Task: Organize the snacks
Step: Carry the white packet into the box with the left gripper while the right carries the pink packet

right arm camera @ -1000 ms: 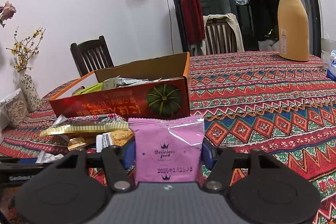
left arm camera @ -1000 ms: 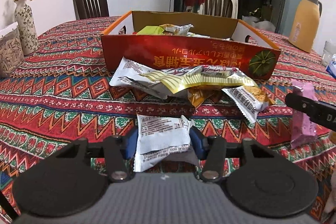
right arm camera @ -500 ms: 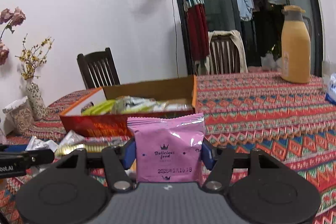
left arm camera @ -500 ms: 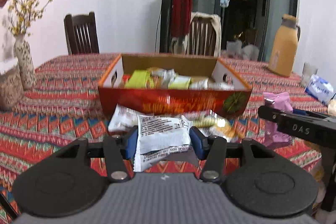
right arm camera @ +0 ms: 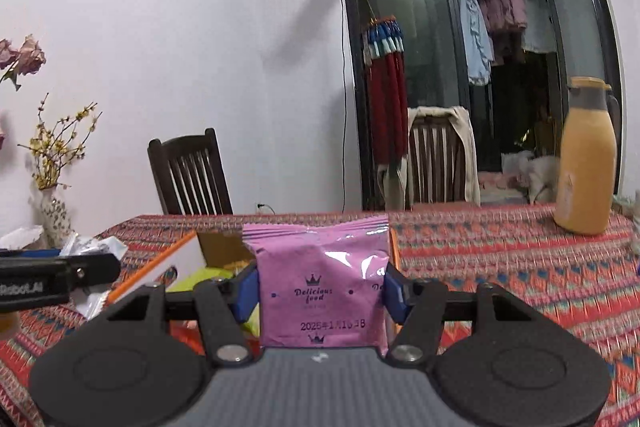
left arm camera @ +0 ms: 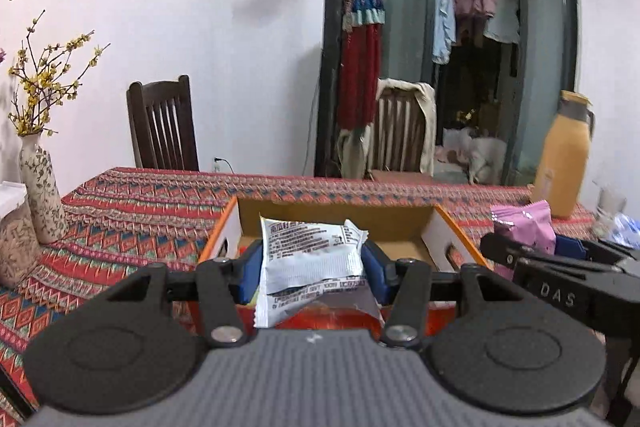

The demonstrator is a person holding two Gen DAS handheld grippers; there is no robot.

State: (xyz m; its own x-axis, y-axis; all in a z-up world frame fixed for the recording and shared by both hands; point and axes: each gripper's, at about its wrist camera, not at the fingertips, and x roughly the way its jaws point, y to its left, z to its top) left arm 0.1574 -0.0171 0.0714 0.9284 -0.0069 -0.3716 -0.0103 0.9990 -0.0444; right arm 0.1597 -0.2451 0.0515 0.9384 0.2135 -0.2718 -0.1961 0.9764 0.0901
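Packets (left arm camera: 310, 259) clamped between hand-held gripper (left arm camera: 312, 265) fingers

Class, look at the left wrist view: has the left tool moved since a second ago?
Yes. The left tool, shut on the white snack packet, has risen toward the cardboard box, which now sits lower in view.

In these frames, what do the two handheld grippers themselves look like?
Both match: the left gripper and right gripper have black linkage arms with silver pivot bolts, round black side discs, a grey ribbed body and blue fingers. Seen side-on, each carries white lettering.
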